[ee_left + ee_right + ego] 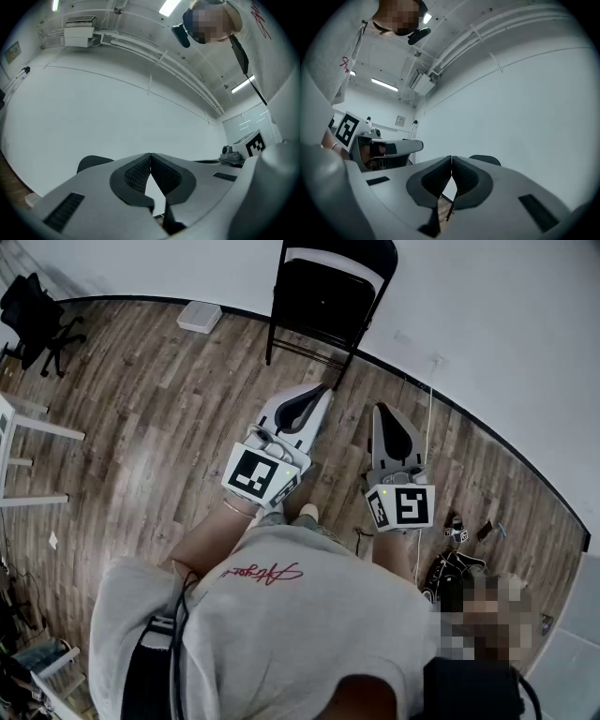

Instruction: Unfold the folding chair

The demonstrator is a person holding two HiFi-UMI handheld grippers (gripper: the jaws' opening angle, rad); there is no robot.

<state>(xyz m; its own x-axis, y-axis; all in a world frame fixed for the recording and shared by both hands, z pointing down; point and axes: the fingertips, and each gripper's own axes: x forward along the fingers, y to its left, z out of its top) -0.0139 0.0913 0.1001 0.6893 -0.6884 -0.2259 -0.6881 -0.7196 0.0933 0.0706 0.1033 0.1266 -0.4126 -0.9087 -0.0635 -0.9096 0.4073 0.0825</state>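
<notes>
Floorboards (141,418) of wood run up to a white wall (487,324), where the black folding chair (323,296) stands folded flat at the far side. Nearer, apart from it, the person holds the left gripper (322,390) and right gripper (382,410) side by side, each with jaws pressed together on nothing. A small white box (200,317) lies left of the chair

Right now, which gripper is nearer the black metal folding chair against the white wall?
Left. The left gripper ends just short of the black folding chair; the right gripper is further back and to the right.
</notes>
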